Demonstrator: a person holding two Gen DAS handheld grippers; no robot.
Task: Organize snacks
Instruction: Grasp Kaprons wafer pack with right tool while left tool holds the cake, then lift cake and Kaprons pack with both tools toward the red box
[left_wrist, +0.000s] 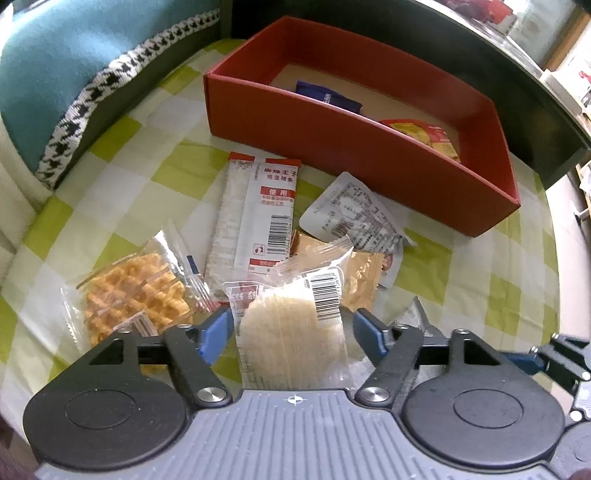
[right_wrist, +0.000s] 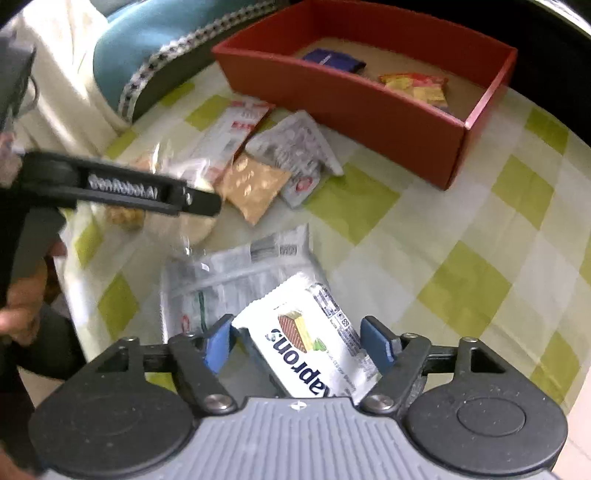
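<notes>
A red box (left_wrist: 332, 147) stands at the back of the checked table and holds a blue packet (left_wrist: 327, 96) and a red-yellow packet (left_wrist: 424, 134); it also shows in the right wrist view (right_wrist: 369, 110). My left gripper (left_wrist: 291, 326) is open, its blue fingers on either side of a clear rice cracker pack (left_wrist: 291, 332). My right gripper (right_wrist: 299, 341) is open around a white wafer pack (right_wrist: 314, 343) that lies on a grey-printed packet (right_wrist: 236, 277). Loose snacks lie between the grippers and the box.
On the green-checked cloth (left_wrist: 461, 280) lie a waffle pack (left_wrist: 133, 299), a long white-red packet (left_wrist: 255, 214), a silver packet (left_wrist: 354, 210) and a tan packet (right_wrist: 251, 184). A teal cushion (left_wrist: 66, 66) borders the left. The left gripper's body (right_wrist: 110, 184) crosses the right wrist view.
</notes>
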